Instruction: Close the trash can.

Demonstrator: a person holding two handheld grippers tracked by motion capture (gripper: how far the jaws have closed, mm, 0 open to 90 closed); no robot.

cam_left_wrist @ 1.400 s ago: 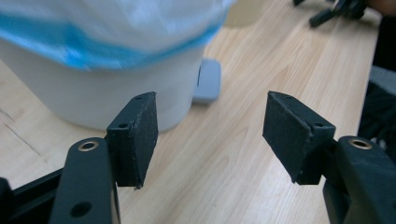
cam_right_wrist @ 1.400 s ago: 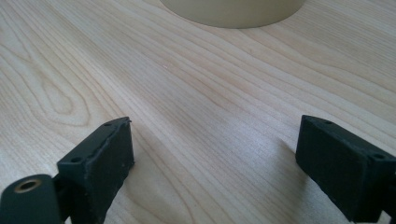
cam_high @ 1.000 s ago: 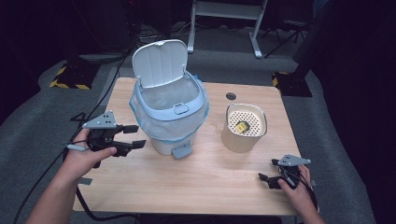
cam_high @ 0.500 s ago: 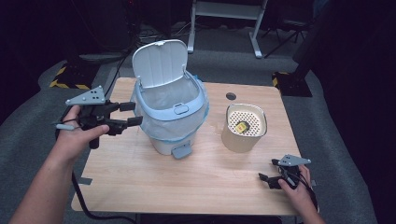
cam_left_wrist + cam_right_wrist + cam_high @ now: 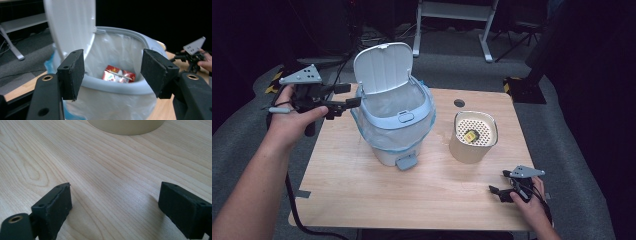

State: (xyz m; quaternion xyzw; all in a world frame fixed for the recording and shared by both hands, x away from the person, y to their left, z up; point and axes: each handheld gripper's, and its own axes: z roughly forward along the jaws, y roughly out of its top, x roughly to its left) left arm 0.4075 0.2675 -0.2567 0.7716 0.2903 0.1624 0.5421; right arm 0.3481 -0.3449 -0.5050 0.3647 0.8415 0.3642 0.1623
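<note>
The bin (image 5: pixel 394 125) stands on the tabletop (image 5: pixel 362 200) with its white lid (image 5: pixel 383 67) swung upright, and the left hand-held gripper (image 5: pixel 349 96), which was low beside the bin's wall a second ago, has risen to rim height just beside it, jaws spread and empty, probably heading for the lid. The bin is pale blue, lined with a clear bag, a red packet (image 5: pixel 118 74) lying inside, ahead of those jaws. The right hand-held gripper (image 5: pixel 497 191) rests, spread and empty, at the near edge, well apart.
</note>
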